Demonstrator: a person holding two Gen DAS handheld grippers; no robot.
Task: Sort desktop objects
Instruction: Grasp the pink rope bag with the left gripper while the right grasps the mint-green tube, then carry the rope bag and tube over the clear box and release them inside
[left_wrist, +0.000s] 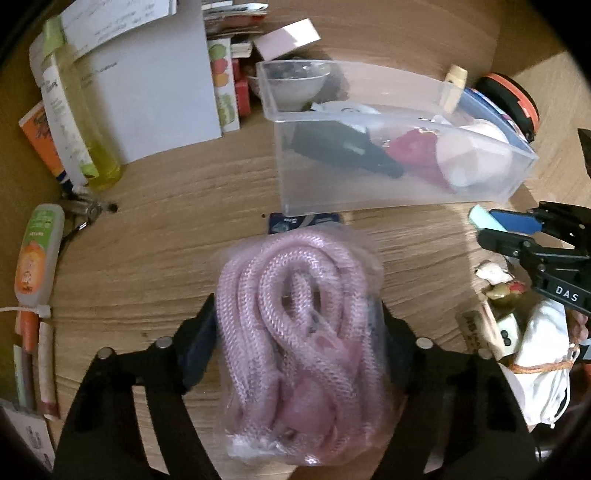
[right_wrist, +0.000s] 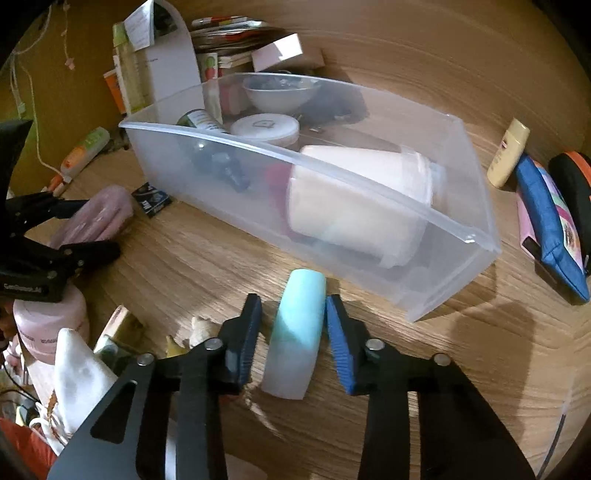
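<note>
Both grippers at work beside the clear bin (right_wrist: 369, 192).

Left gripper (left_wrist: 295, 332): pads flank the bagged pink rope (left_wrist: 295, 325), seemingly pinching it; bin straight ahead, bare wood between. Right gripper (right_wrist: 291, 325): narrowed around the mint-capped tube (right_wrist: 295, 325), pads just beside it, contact unclear; bin's near corner just ahead, open desk (right_wrist: 480, 369) to the right. "DAS" is legible on the right gripper in the left view.
</note>
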